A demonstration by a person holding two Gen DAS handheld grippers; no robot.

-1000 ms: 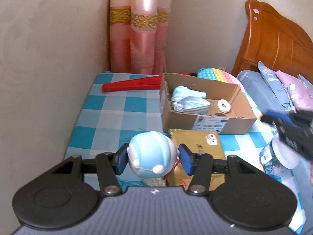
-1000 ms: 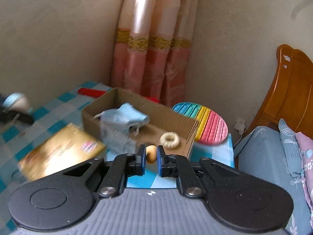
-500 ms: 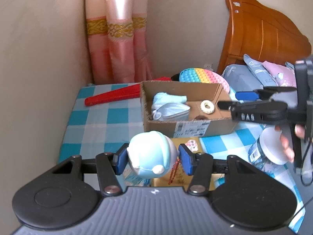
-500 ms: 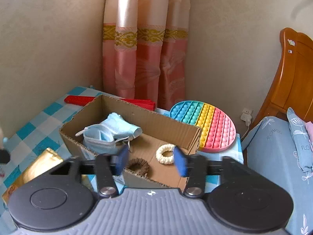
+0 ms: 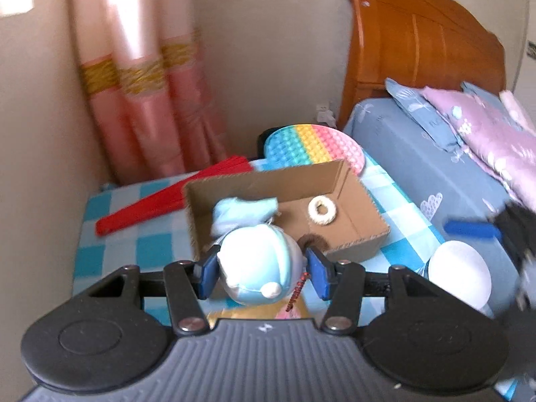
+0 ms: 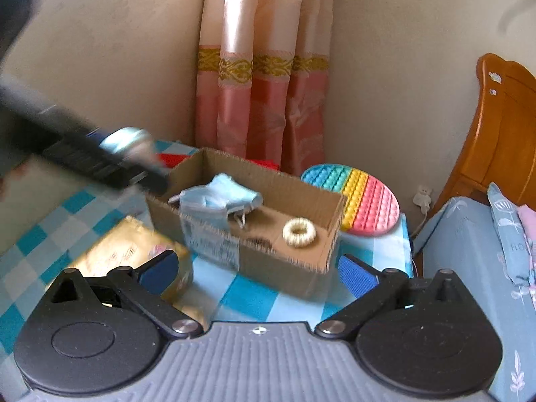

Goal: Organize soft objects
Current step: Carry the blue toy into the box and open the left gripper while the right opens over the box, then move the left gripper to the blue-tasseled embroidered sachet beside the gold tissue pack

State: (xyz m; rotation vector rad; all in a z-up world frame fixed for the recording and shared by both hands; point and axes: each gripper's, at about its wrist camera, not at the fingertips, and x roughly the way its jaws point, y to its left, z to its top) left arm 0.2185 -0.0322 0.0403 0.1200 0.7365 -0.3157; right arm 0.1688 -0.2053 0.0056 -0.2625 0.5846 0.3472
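Note:
My left gripper (image 5: 261, 276) is shut on a light blue plush toy (image 5: 258, 264) and holds it in the air just in front of the open cardboard box (image 5: 365, 241). The box holds a blue face mask (image 6: 217, 201), a cream hair tie (image 6: 298, 232) and a brown hair tie (image 6: 259, 242). My right gripper (image 6: 258, 273) is open wide and empty, close before the box's (image 6: 288, 268) near wall. In the right wrist view the left gripper with the plush toy (image 6: 129, 145) is a blurred shape above the box's left end.
A gold packet (image 6: 127, 258) lies left of the box on the blue checked cloth (image 6: 251, 298). A rainbow pop-it pad (image 6: 361, 197) leans behind the box, a red folded fan (image 5: 160, 206) lies to its left. A white-lidded jar (image 5: 459, 278) stands right. Bed and pillows (image 5: 469, 140) lie right.
My left gripper has carried the plush toy up and toward the box. My right gripper dropped the brown hair tie into the box, opened wide and drew back.

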